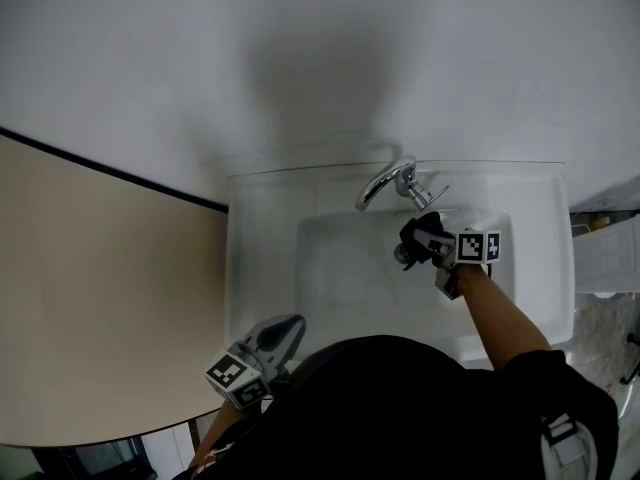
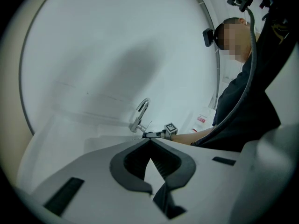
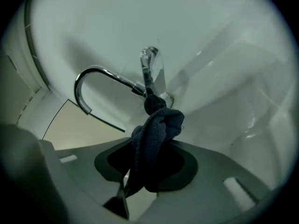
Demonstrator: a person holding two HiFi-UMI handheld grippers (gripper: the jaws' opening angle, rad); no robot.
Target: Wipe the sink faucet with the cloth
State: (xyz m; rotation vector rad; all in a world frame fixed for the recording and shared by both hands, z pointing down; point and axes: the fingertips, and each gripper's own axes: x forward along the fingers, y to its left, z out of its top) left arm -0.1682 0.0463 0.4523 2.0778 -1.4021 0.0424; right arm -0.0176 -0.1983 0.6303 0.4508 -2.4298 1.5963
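**A:** Head view: why's your right gripper (image 1: 412,243) over the sink (image 1: 540,308)?
**B:** It brings the cloth (image 1: 421,230) near the faucet (image 1: 385,181).
**A:** Left gripper view?
**B:** Your left gripper (image 2: 150,143), closed and empty, hangs back near you.
**A:** Right gripper view?
**B:** Your jaws pinch the bunched cloth, ready to wipe.

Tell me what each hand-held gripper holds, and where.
The right hand-held gripper clamps the dark cloth around its bunched middle. The left hand-held gripper is shut and empty.
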